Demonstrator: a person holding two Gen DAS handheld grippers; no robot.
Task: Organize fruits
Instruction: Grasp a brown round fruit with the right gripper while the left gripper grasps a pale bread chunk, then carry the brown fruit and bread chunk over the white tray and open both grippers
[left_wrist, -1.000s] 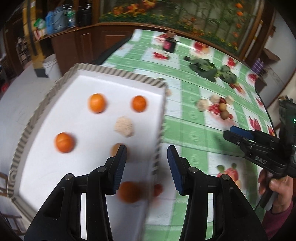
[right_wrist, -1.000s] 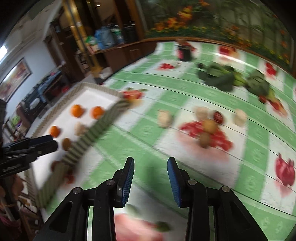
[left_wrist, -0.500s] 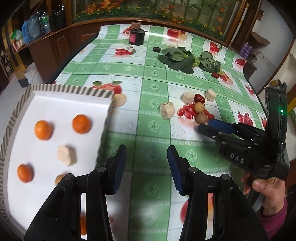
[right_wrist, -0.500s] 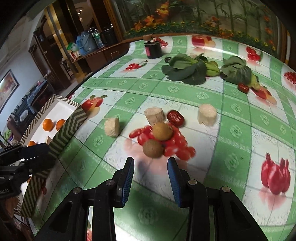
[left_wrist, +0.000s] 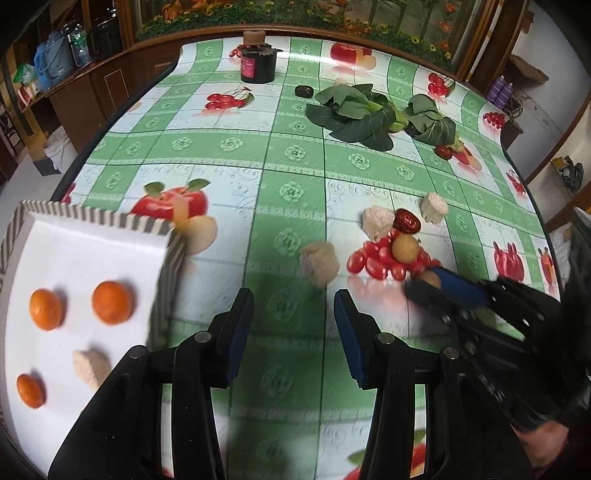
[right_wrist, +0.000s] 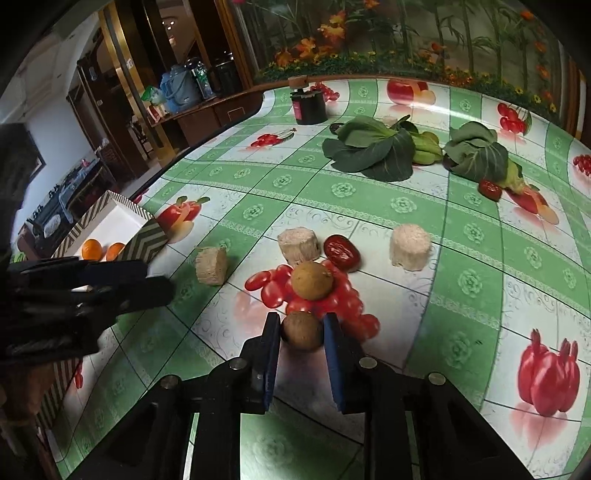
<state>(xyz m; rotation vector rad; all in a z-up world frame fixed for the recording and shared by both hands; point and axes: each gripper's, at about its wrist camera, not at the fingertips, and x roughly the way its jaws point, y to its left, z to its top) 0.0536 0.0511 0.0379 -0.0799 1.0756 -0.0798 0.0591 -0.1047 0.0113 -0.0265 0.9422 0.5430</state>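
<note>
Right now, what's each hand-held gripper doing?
Left hand-held gripper: open, holding nothing.
Right hand-held gripper: fingers on either side of a brown kiwi; whether it grips yet cannot be told.

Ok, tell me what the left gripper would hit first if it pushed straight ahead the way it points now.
Probably the beige cake piece: it lies on the tablecloth just ahead of the open left gripper, slightly right of its centre line. Depth is unclear, so the gripper might pass above it.

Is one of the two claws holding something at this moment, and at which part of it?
The right claw has its jaws closed against the two sides of the nearer brown kiwi, which rests on the table. The left claw is open and empty.
</note>
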